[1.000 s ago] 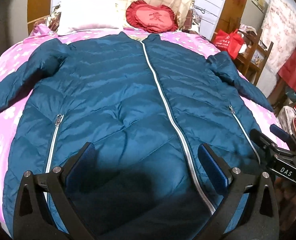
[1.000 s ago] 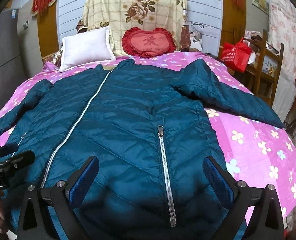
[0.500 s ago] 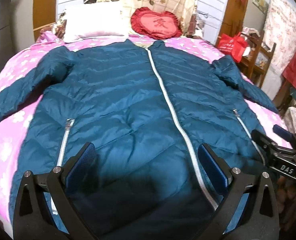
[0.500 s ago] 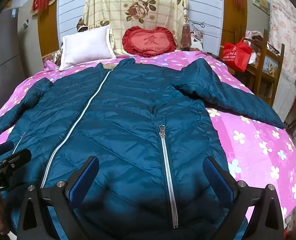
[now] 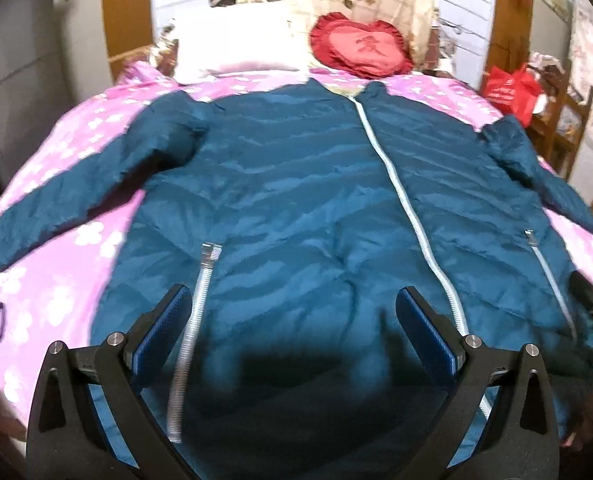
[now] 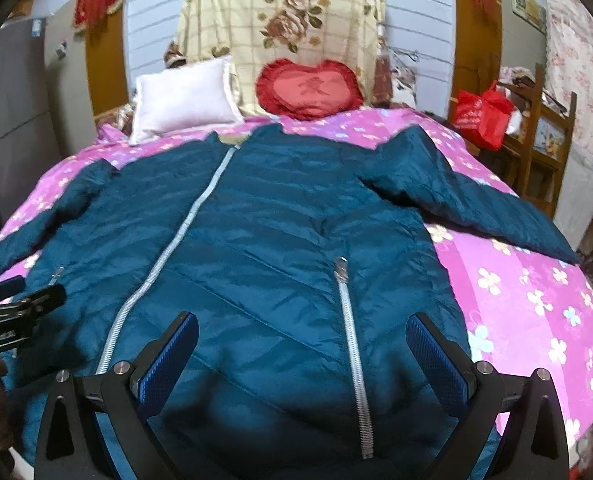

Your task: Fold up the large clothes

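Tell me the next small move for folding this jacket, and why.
Probably lower the right gripper to the jacket's sleeve on that side and pinch it for folding inward. The jacket lies flat and zipped on the bedspread, both sleeves spread outward, and both grippers, left included, are open and empty.

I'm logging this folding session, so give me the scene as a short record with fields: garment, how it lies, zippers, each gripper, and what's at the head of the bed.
garment: teal jacket
surface: bed with pink flowered sheet
lay: flat, front up, both sleeves spread out to the sides
front zipper: closed
left gripper: open, above the hem, holding nothing
right gripper: open, above a pocket zipper, holding nothing
head of bed: white pillow, red heart cushion
folding: not yet begun
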Tool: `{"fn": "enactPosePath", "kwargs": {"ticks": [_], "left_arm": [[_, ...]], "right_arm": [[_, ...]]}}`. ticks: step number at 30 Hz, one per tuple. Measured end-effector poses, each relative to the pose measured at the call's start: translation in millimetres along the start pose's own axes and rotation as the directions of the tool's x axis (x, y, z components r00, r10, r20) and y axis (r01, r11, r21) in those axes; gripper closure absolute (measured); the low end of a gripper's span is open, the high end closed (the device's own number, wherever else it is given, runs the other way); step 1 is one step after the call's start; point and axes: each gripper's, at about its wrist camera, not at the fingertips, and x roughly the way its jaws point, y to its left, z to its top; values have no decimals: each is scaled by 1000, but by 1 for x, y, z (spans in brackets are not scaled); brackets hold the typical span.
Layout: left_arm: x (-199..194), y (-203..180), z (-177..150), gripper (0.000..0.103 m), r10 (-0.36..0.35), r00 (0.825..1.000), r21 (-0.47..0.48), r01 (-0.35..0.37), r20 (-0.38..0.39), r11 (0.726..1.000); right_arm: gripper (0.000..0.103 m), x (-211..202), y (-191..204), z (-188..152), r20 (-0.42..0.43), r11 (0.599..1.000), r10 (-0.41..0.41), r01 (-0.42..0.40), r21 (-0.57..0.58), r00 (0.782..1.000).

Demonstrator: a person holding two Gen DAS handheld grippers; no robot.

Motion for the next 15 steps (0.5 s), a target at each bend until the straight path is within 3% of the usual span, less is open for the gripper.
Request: {"fn": "enactPosePath", "kwargs": {"ticks": [4,15], "left_arm": [[0,10,2,0,47,999,-7,-47,0,999],[1,45,7,0,72,997,-65,-72,-10,995]], "right_arm": [[0,-6,8,2,51,1000,27,-26,-11,998],[0,14,15,-1,-8,1000,26,-25,6,1000]]}}
